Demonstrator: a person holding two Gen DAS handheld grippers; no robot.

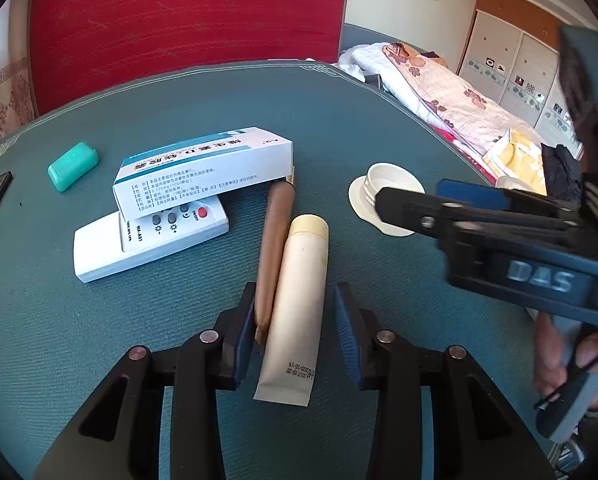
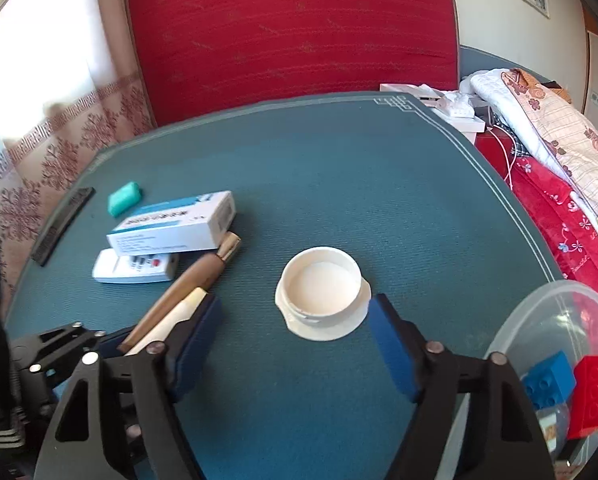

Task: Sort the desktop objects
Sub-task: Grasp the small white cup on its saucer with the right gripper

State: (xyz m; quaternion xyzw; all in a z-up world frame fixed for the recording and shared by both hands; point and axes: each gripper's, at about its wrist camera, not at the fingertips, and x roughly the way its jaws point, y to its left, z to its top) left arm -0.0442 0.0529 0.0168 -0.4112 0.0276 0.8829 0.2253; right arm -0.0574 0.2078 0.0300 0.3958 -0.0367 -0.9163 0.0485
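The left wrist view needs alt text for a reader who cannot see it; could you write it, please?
The left claw straddles a cream tube and a brown pen lying on a teal mat. Beyond lie a white remote under a medicine box and a green eraser; the right claw reaches toward a white lid.

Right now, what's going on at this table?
A person is sorting desk clutter with two handheld grippers. The left gripper has its jaws around a cream tube and the end of a brown pen, both lying on the table; whether the pads press them yet is unclear. The right gripper is open, facing a white lid. A remote, medicine box and green eraser lie further back. A clear bowl holds toy bricks.
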